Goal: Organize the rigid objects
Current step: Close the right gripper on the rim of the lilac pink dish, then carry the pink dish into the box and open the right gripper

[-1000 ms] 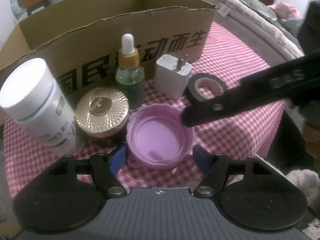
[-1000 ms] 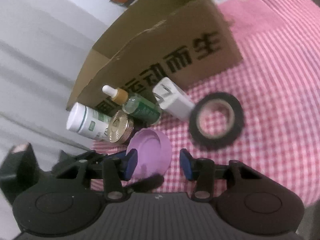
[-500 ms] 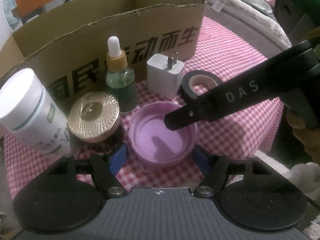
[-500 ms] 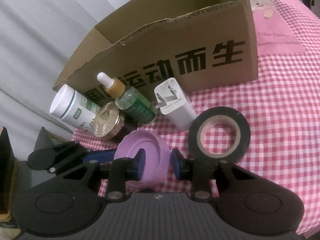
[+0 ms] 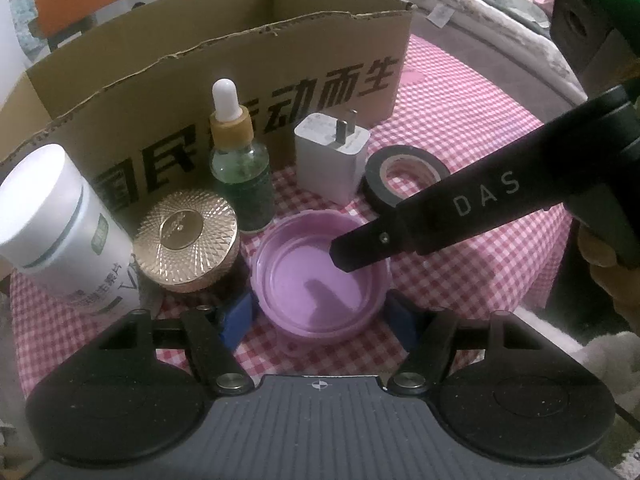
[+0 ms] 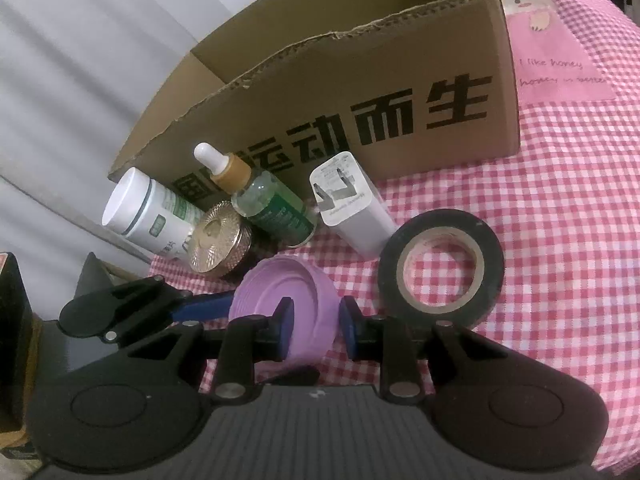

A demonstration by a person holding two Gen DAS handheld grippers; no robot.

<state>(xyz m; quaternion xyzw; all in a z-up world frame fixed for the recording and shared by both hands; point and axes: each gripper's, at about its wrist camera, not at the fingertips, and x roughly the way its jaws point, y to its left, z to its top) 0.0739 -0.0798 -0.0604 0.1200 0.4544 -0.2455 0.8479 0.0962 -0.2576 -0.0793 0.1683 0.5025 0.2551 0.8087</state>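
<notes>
A purple lid [image 5: 320, 276], hollow side up, lies on the checked cloth between the blue pads of my left gripper [image 5: 320, 318], which press on its two sides. My right gripper [image 6: 316, 320] comes in from the right and its jaws are closing on the purple lid's [image 6: 280, 292] rim. One pad sits inside the lid, the other outside its wall. In the left wrist view one black right finger [image 5: 360, 246] reaches into the lid and the other finger is hidden. The open cardboard box [image 5: 240, 60] stands behind.
In front of the box stand a white bottle [image 5: 60, 232], a gold-capped jar [image 5: 186, 236], a green dropper bottle [image 5: 240, 172] and a white charger [image 5: 330, 156]. A black tape roll [image 6: 440, 268] lies right of the lid. The table edge [image 5: 552, 280] drops off at the right.
The right gripper has moved onto the lid and narrowed its jaws around the rim. The left gripper has stayed around the lid.
</notes>
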